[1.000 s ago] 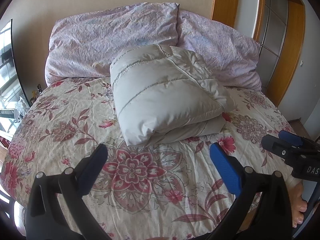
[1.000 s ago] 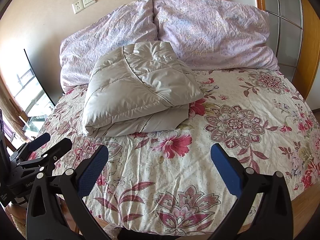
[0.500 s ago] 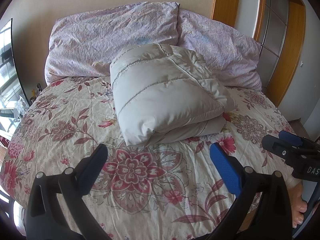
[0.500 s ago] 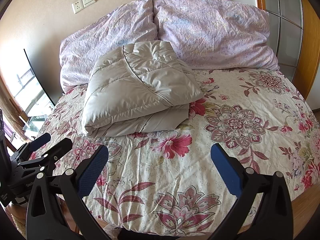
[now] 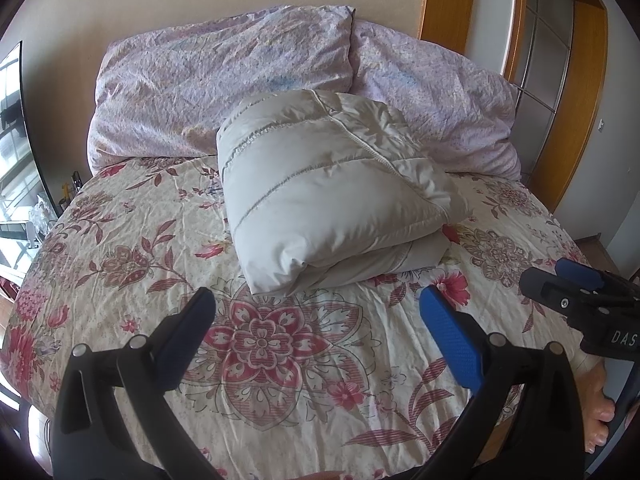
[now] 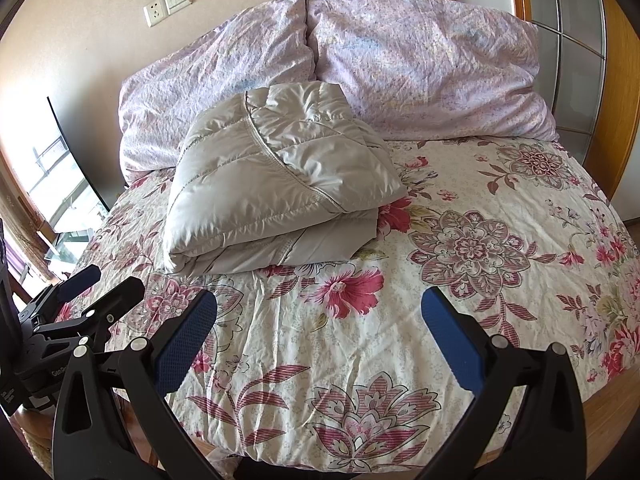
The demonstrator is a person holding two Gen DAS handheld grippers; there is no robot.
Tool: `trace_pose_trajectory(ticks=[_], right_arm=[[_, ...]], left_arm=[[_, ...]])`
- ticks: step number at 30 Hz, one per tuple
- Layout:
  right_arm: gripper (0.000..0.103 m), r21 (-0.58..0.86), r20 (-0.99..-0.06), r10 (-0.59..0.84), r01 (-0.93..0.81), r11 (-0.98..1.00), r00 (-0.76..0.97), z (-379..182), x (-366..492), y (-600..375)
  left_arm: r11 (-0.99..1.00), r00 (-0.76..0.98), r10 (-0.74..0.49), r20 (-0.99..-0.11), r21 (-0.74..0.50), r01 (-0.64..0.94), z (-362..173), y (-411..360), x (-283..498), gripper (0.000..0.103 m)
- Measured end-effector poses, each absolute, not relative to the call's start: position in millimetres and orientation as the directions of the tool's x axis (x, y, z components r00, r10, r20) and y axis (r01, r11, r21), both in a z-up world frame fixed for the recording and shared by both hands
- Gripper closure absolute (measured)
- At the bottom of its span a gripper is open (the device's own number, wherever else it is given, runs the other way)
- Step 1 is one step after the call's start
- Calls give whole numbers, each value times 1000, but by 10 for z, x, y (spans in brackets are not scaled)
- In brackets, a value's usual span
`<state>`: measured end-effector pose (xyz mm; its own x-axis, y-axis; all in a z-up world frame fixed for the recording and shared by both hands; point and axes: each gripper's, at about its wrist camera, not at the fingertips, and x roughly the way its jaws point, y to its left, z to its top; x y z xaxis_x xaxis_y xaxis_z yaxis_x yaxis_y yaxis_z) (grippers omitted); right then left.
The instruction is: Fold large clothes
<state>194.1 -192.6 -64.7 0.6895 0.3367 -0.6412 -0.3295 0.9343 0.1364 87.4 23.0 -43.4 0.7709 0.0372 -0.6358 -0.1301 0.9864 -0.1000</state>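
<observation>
Beige quilted puffer jacket [image 5: 332, 188] lies folded into a thick bundle on floral cotton bedspread [image 5: 280, 360], at 12 o'clock from both grippers, its far edge against two lilac pillows [image 6: 360, 68]. Left gripper [image 5: 318, 332]: blue-padded fingers spread wide, holding nothing, above the bedspread's near edge. Right gripper [image 6: 320, 332]: fingers likewise apart, empty, at 3 o'clock of the left one.

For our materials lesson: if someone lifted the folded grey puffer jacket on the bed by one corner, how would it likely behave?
The puffer jacket would probably unfold and droop: its layers lie loosely stacked with nothing holding them. Its puffy quilted panels suggest it is light for its bulk. The shiny fabric looks slippery, so the layers may slide apart on the floral bedspread.
</observation>
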Motion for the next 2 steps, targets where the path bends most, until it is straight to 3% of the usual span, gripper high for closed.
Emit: trace_pose_trajectory(ticks=[2], right_arm=[[1,135,-642,335,-329,935,690,-643,1935,-1911]], left_arm=[[987,772,40,-635,-96,-131,-423,222,871,2]])
